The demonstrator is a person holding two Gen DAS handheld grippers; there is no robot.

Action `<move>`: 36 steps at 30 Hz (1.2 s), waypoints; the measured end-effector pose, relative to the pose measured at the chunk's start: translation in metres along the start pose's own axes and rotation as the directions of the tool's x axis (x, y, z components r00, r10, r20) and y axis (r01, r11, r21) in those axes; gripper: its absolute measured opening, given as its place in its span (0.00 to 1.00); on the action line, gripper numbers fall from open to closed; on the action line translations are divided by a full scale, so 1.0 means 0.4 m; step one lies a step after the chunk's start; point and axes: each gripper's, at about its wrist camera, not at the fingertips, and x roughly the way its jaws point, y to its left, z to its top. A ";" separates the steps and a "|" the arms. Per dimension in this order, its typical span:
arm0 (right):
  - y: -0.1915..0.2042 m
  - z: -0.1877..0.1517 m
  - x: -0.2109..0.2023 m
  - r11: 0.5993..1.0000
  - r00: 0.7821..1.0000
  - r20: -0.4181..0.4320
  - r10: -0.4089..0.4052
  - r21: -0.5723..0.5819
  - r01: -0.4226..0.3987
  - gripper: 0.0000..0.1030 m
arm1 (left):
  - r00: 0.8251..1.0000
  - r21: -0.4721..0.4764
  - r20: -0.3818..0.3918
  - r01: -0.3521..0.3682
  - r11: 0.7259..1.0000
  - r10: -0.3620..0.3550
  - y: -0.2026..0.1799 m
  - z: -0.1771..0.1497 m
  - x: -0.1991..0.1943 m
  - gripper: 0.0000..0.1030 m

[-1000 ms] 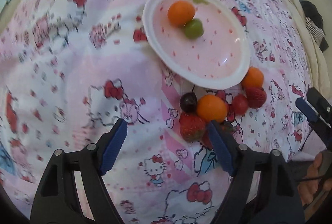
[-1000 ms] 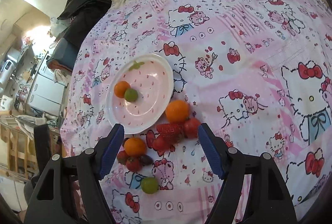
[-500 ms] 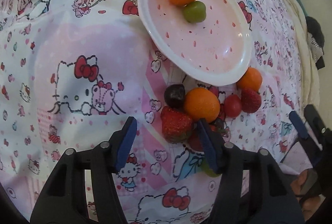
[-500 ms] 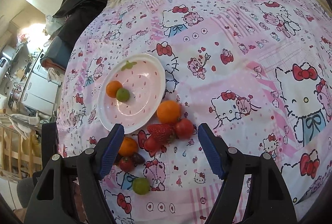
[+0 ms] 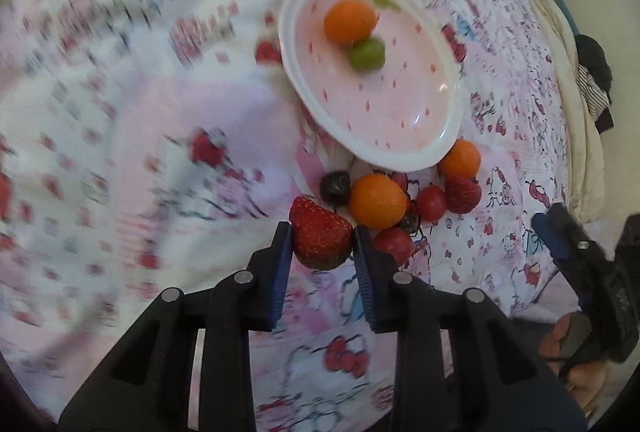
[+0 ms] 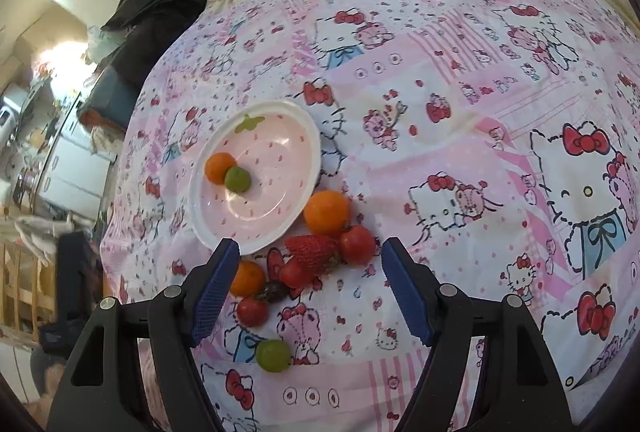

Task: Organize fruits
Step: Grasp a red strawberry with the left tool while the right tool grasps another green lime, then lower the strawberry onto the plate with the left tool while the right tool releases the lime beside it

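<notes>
Closing my left gripper (image 5: pixel 322 246) on a strawberry (image 5: pixel 320 238), pads touching both sides, just near of the fruit pile beside the plate (image 5: pixel 450 148). My right gripper (image 6: pixel 310 286) hangs spread over the pile, holding nothing.

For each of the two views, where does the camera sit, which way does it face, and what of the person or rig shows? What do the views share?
Left wrist: sits on the left gripper, looking steeply down along its fingers; its jaws are closing on a strawberry; the right gripper and part of a hand show at right.
Right wrist: sits on the right gripper, looking down; jaws open and empty over the fruit pile.
Shared: the plate holding an orange and a green fruit, and the patterned cloth.
</notes>
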 end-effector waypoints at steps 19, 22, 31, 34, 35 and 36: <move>0.139 -0.184 0.223 0.943 0.904 -0.412 -0.113 -0.332 -0.033 0.36 | 0.984 0.107 0.143 -0.119 0.987 0.103 0.032 -0.067 -0.111 0.26; 0.147 -0.189 0.227 0.932 0.906 -0.406 -0.118 -0.361 -0.041 0.30 | 0.983 0.119 0.147 -0.131 0.984 0.113 0.027 -0.069 -0.106 0.26; 0.137 -0.163 0.188 0.949 0.930 -0.365 -0.049 -0.307 -0.071 0.30 | 0.977 0.085 0.174 -0.136 0.987 0.120 0.045 -0.062 -0.110 0.26; 0.132 -0.140 0.165 0.957 0.942 -0.335 -0.010 -0.276 -0.088 0.30 | 0.973 0.086 0.194 -0.142 0.986 0.123 0.044 -0.061 -0.117 0.26; 0.126 -0.132 0.157 0.960 0.946 -0.325 -0.001 -0.264 -0.090 0.30 | 0.972 0.086 0.203 -0.141 0.986 0.122 0.044 -0.060 -0.121 0.26; 0.120 -0.123 0.148 0.963 0.950 -0.311 0.007 -0.254 -0.090 0.30 | 0.970 0.085 0.210 -0.142 0.986 0.122 0.044 -0.061 -0.124 0.26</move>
